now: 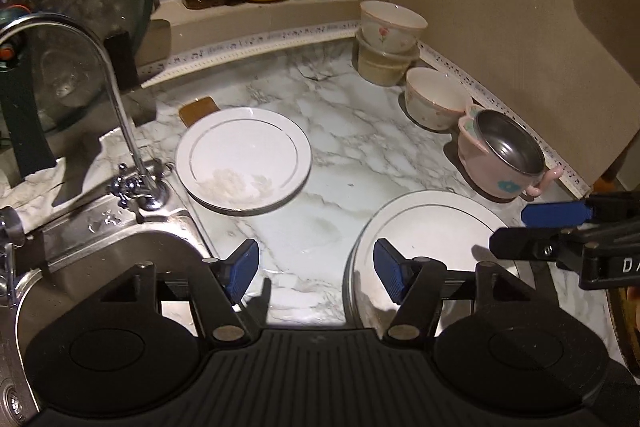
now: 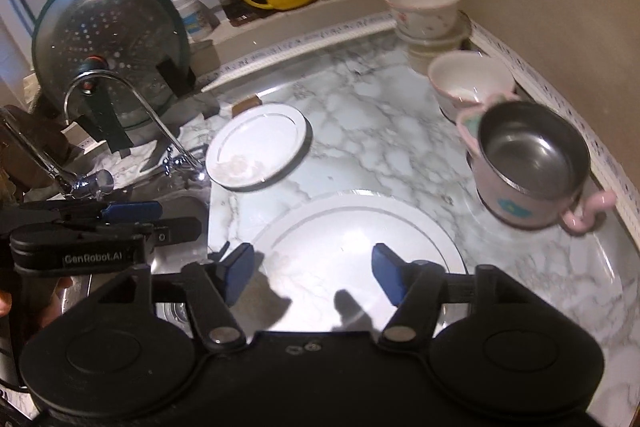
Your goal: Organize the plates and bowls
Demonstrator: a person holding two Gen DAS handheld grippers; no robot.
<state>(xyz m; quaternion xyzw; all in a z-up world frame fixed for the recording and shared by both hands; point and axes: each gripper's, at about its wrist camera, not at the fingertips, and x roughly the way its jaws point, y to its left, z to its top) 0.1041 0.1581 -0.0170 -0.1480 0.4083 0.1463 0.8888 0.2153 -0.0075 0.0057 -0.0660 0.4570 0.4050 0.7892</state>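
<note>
Near plate (image 2: 352, 235) — my right claw (image 2: 314, 273) spread, empty, hovering above; left claw (image 1: 316, 273) likewise; next, pinch its rim

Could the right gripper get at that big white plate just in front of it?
Probably yes. The right gripper is open, hanging just above the near plate, whose top is bare. The pink cup stands off to the side, apart from it.
</note>
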